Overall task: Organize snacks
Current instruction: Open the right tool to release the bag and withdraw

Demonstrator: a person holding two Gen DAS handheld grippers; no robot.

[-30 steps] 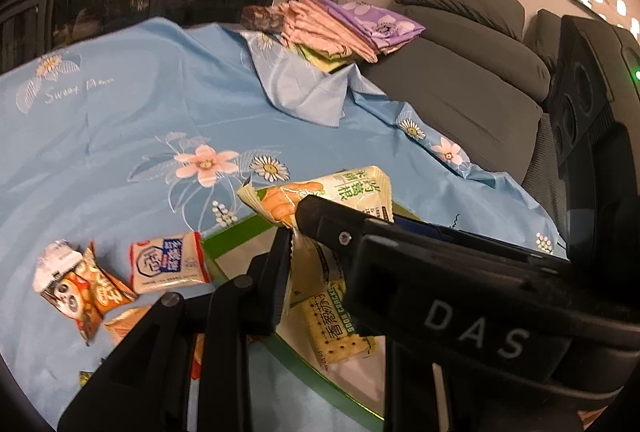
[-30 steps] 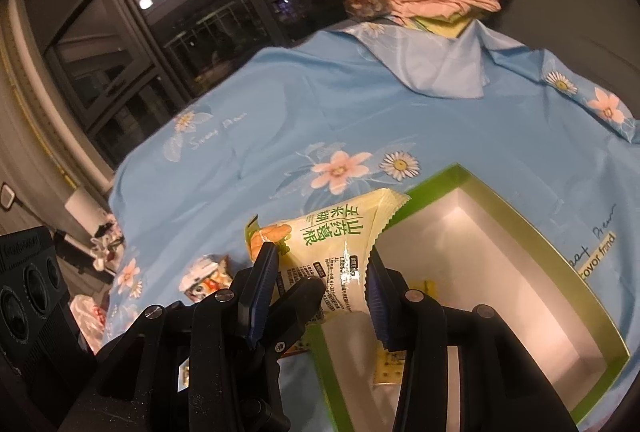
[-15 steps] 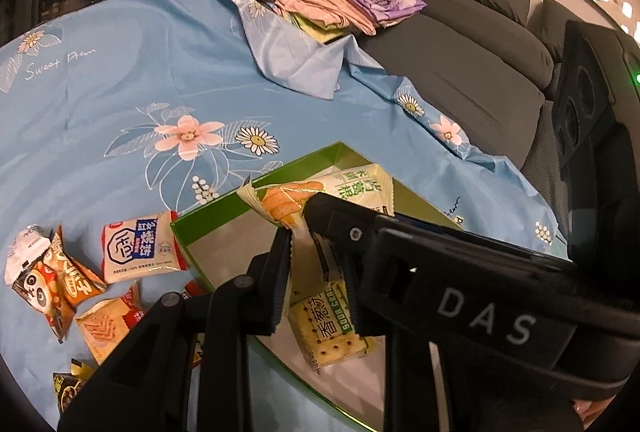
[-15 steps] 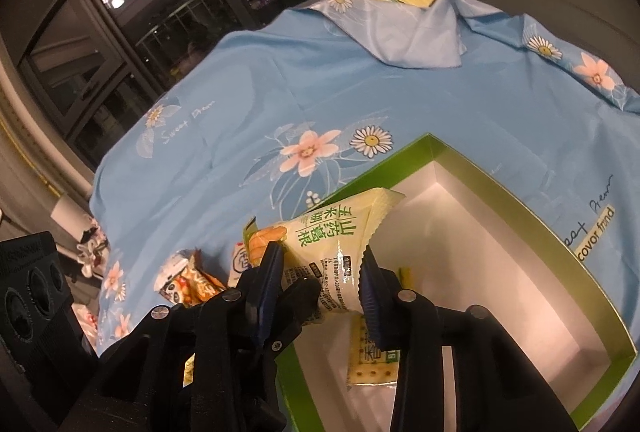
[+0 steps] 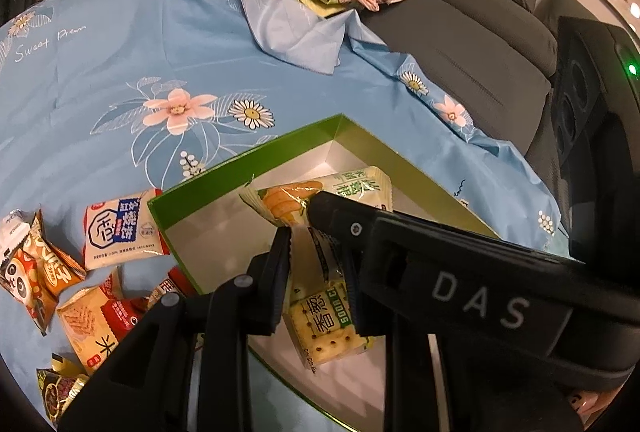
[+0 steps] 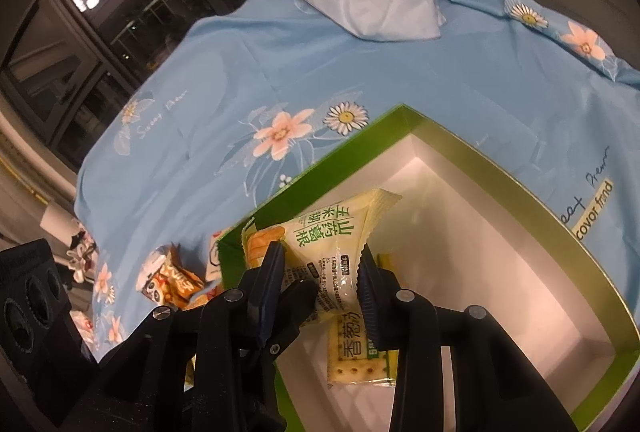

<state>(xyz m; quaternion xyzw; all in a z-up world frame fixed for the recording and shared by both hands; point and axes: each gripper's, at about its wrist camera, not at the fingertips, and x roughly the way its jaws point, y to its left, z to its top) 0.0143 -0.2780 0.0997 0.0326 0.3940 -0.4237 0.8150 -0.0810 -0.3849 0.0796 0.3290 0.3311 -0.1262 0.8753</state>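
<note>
Both grippers clamp one yellow packet over the green box; left gripper, right gripper.

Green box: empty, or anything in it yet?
Not empty. One cracker packet lies flat on the white floor of the green box; the yellow snack bag hangs above it in the right tongs.

Glossy plastic snack packet, satiny cloth
</note>
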